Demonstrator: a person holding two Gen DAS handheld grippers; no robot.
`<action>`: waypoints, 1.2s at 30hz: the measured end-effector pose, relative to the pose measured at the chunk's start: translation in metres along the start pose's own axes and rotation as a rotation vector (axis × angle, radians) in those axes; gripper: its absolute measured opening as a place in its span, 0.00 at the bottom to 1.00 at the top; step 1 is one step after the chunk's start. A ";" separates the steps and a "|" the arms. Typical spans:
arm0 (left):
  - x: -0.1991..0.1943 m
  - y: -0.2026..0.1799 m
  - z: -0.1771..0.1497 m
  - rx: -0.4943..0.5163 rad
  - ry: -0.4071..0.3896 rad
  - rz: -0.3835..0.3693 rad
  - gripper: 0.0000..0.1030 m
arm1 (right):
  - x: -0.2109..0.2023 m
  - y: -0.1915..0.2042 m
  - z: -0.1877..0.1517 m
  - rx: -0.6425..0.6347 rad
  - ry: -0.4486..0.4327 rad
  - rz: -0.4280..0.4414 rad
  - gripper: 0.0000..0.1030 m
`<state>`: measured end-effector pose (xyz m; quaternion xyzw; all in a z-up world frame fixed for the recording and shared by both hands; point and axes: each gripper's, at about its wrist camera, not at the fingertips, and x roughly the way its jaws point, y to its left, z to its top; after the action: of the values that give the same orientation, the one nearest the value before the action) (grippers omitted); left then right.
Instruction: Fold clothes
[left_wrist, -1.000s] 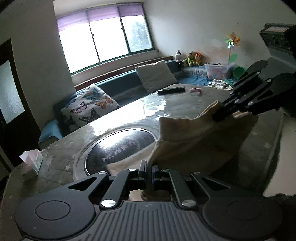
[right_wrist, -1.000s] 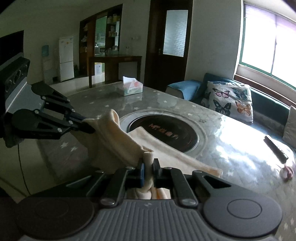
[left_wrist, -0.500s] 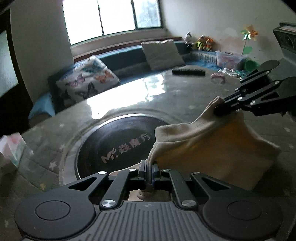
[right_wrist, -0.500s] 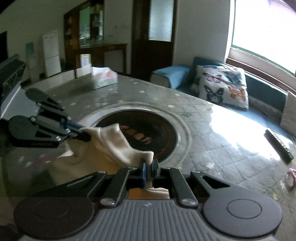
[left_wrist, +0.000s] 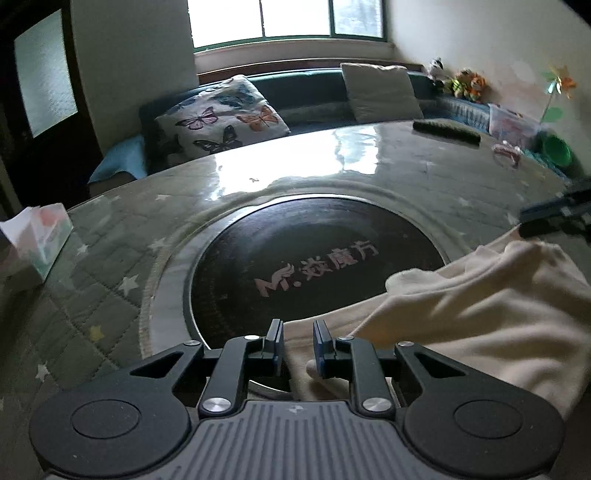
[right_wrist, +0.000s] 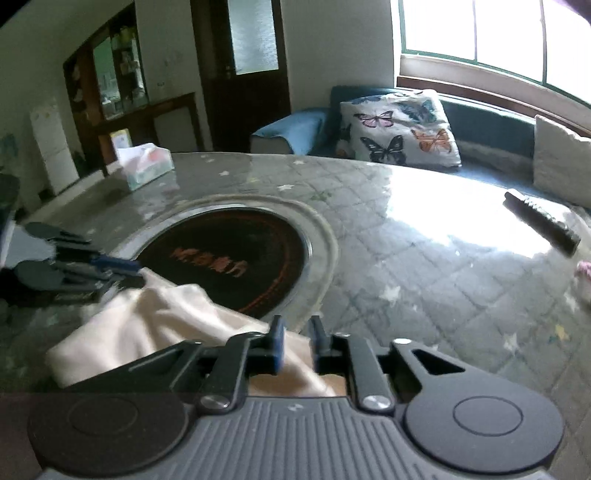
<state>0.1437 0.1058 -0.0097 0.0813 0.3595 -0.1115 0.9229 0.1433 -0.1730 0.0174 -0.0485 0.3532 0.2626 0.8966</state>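
Note:
A cream garment (left_wrist: 480, 314) lies folded on the round table, partly over the black centre disc (left_wrist: 295, 266). It also shows in the right wrist view (right_wrist: 155, 325). My left gripper (left_wrist: 298, 341) is open, its jaws a little apart, over the garment's near edge. My right gripper (right_wrist: 295, 338) is open too, with the cloth lying under and between its jaws. Each gripper shows blurred at the edge of the other's view: the right one (left_wrist: 554, 218) at the garment's far corner, the left one (right_wrist: 85, 269) at its left corner.
A tissue box (left_wrist: 37, 240) stands at the table's left, also seen in the right wrist view (right_wrist: 146, 168). A dark remote (right_wrist: 541, 221) and a pink item (left_wrist: 508, 151) lie at the far right. A sofa with a butterfly cushion (left_wrist: 221, 118) runs behind the table.
Both grippers have lowered the garment onto the table and opened, letting go of it. The cloth now lies flat instead of hanging between them.

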 end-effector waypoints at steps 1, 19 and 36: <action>-0.002 0.002 0.001 -0.008 -0.006 -0.001 0.19 | -0.006 0.000 -0.004 -0.005 0.002 -0.003 0.27; -0.007 -0.068 0.014 0.057 -0.052 -0.209 0.21 | 0.002 0.014 0.000 -0.064 -0.054 -0.018 0.08; 0.017 -0.063 0.019 -0.008 -0.025 -0.175 0.21 | 0.033 0.030 0.002 -0.019 0.018 0.068 0.16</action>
<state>0.1516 0.0386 -0.0120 0.0443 0.3541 -0.1914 0.9143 0.1493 -0.1321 -0.0003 -0.0474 0.3601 0.2961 0.8834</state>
